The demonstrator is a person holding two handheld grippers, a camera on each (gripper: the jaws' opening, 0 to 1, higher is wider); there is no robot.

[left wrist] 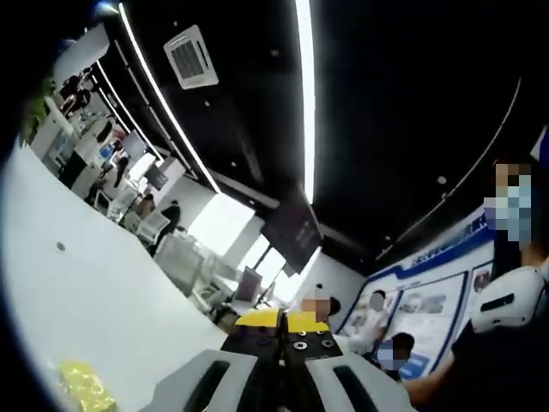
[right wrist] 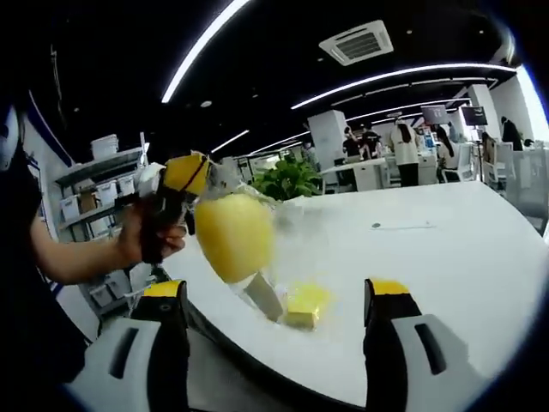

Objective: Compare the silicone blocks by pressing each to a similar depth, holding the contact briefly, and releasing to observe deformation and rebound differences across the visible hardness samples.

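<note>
Silicone block (right wrist: 306, 305) lies between right claw's (right wrist: 279, 300) jaws.

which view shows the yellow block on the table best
The right gripper view: the yellow block lies centred on the white table, between open jaws. The left gripper view catches a yellow block blurred at its lower-left edge.

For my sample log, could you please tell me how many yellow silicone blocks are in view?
2. One yellow block is raised above the white table, at the left gripper; a smaller block lies on the table, also visible in the left gripper view. Others may be hidden.
</note>
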